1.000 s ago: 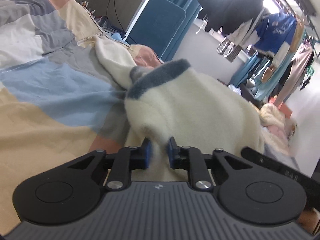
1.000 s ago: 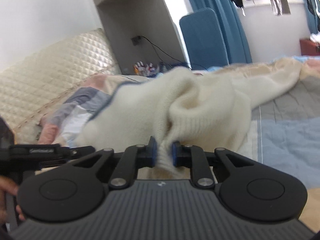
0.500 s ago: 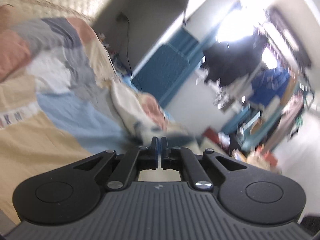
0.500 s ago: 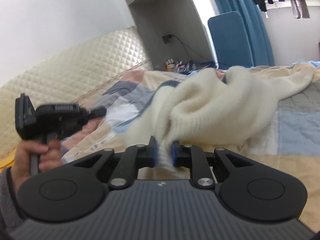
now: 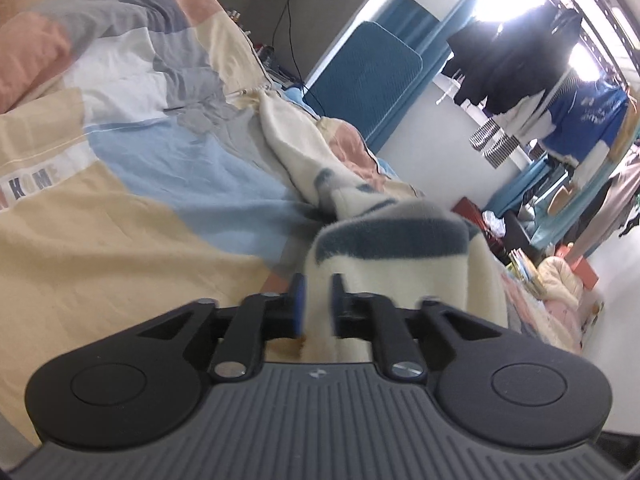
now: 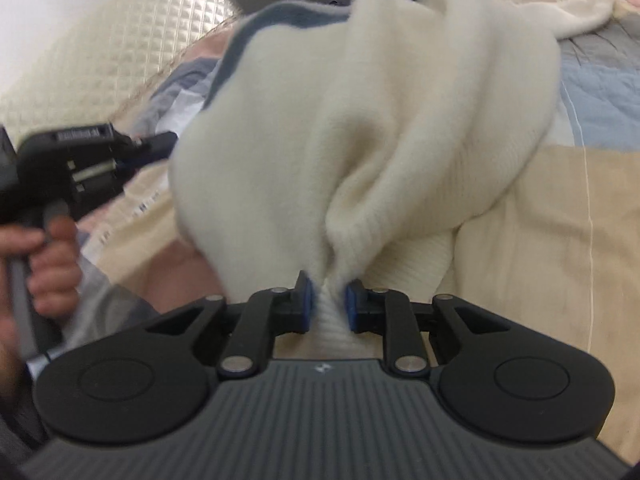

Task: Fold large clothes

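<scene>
A cream fleece sweater [image 6: 360, 128] with a dark blue-grey collar band [image 5: 384, 236] is lifted off the patchwork bed quilt [image 5: 120, 168]. My right gripper [image 6: 327, 306] is shut on the sweater's ribbed hem, and the cloth rises bunched in front of it. My left gripper [image 5: 317, 304] is shut on cream cloth just below the collar band. In the right wrist view the left gripper [image 6: 80, 168] shows at the left, held in a hand, its tips at the sweater's edge. One sleeve [image 5: 296, 144] trails away across the quilt.
A quilted beige headboard [image 6: 120, 36] stands behind the bed. A blue padded panel [image 5: 360, 80] and blue curtains stand past the far bed edge. Clothes hang on a rail [image 5: 540, 68] at the right, with piles of things on the floor below.
The left gripper was shut with nothing seen between its pads half a second ago; now it grips the sweater near the collar. The right gripper has lifted its hem, so the sweater hangs higher and closer.
</scene>
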A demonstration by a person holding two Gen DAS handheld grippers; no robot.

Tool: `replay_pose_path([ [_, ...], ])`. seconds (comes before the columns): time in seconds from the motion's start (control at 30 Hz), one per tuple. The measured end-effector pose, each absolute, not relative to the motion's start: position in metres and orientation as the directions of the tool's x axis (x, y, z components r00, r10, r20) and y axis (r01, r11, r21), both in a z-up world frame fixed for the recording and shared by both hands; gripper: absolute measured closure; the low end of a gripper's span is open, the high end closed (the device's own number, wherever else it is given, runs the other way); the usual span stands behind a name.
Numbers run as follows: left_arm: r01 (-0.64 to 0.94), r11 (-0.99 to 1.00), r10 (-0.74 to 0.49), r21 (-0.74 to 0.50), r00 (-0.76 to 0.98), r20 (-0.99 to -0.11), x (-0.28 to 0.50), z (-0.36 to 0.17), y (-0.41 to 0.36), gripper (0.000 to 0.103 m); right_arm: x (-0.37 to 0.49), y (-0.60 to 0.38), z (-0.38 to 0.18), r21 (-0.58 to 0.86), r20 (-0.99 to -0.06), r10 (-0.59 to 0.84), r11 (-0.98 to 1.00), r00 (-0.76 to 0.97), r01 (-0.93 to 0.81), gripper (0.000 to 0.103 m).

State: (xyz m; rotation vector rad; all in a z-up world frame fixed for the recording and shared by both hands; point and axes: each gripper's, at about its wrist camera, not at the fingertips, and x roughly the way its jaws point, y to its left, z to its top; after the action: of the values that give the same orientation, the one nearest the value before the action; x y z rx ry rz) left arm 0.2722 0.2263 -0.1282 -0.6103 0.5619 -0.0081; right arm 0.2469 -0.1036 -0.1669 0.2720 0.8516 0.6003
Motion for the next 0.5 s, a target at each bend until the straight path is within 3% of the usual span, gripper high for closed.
replay_pose_path([
  [0.07, -0.16, 0.824, -0.163, -0.543, 0.851, -0.499, 0.275, -0.131, 0.221, 0.056, 0.246, -0.107, -0.162, 0.454, -0.615, 0.597, 0.802, 0.515, -0.387, 0.082],
  [0.23, -0.138, 0.827, -0.184, -0.546, 0.85, -0.494, 0.289, -0.145, 0.213, 0.055, 0.235, -0.116, -0.147, 0.459, -0.572, 0.605, 0.796, 0.554, -0.395, 0.083],
  [0.33, -0.133, 0.802, -0.188, -0.583, 0.87, -0.456, 0.287, -0.145, 0.217, 0.055, 0.231, -0.138, -0.129, 0.478, -0.488, 0.601, 0.79, 0.633, -0.382, 0.084],
  [0.5, -0.151, 0.745, -0.157, -0.65, 0.907, -0.391, 0.274, -0.137, 0.235, 0.051, 0.238, -0.195, -0.1, 0.472, -0.374, 0.471, 0.838, 0.799, -0.273, 0.085],
])
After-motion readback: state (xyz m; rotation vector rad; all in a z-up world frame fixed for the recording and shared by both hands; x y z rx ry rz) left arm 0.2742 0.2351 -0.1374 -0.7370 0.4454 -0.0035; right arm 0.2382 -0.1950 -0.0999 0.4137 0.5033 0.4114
